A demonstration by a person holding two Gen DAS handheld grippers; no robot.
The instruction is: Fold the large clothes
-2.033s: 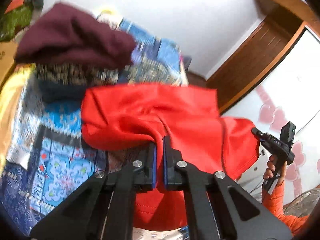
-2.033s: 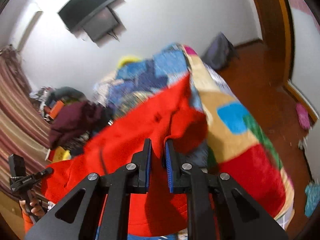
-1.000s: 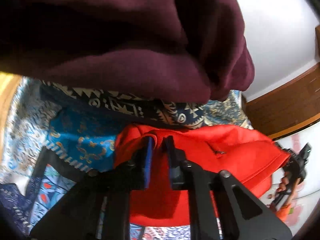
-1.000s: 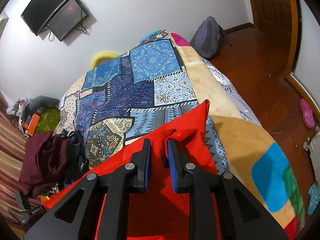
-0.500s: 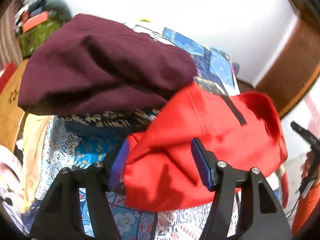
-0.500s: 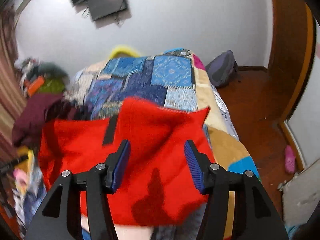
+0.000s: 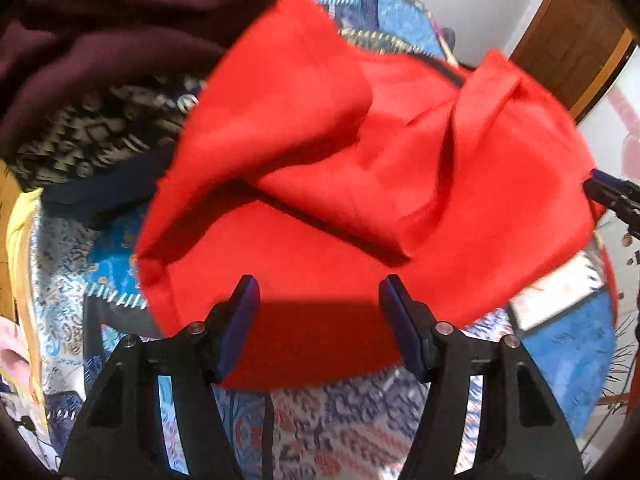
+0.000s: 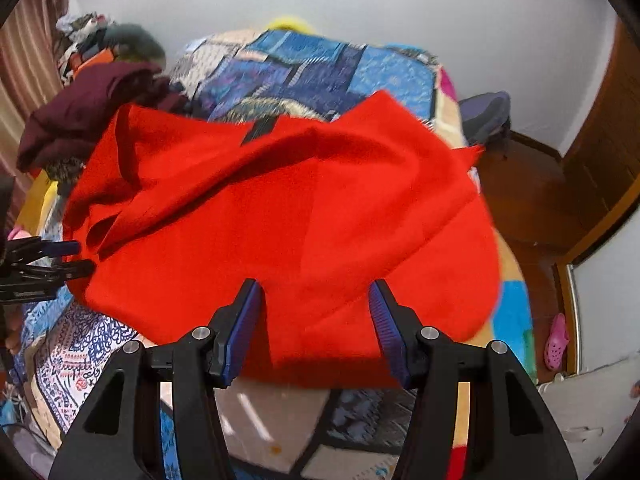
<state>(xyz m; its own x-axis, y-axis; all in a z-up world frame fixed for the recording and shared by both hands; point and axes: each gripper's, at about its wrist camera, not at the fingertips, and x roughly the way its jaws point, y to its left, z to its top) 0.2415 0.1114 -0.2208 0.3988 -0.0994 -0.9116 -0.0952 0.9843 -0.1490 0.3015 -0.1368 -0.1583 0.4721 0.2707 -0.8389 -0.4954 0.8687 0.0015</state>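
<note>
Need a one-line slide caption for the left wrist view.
Left gripper open above the red garment lying rumpled on the patchwork bedspread.

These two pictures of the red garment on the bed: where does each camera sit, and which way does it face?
Left wrist view: rides the left gripper, looking down its open fingers at the red garment; the right gripper shows at the edge.
Right wrist view: rides the right gripper, jaws open, facing the wall; the left gripper shows.
Shared: the garment, patchwork bedspread, maroon garment.

red garment blurred, hiding the patterned bedspread
</note>
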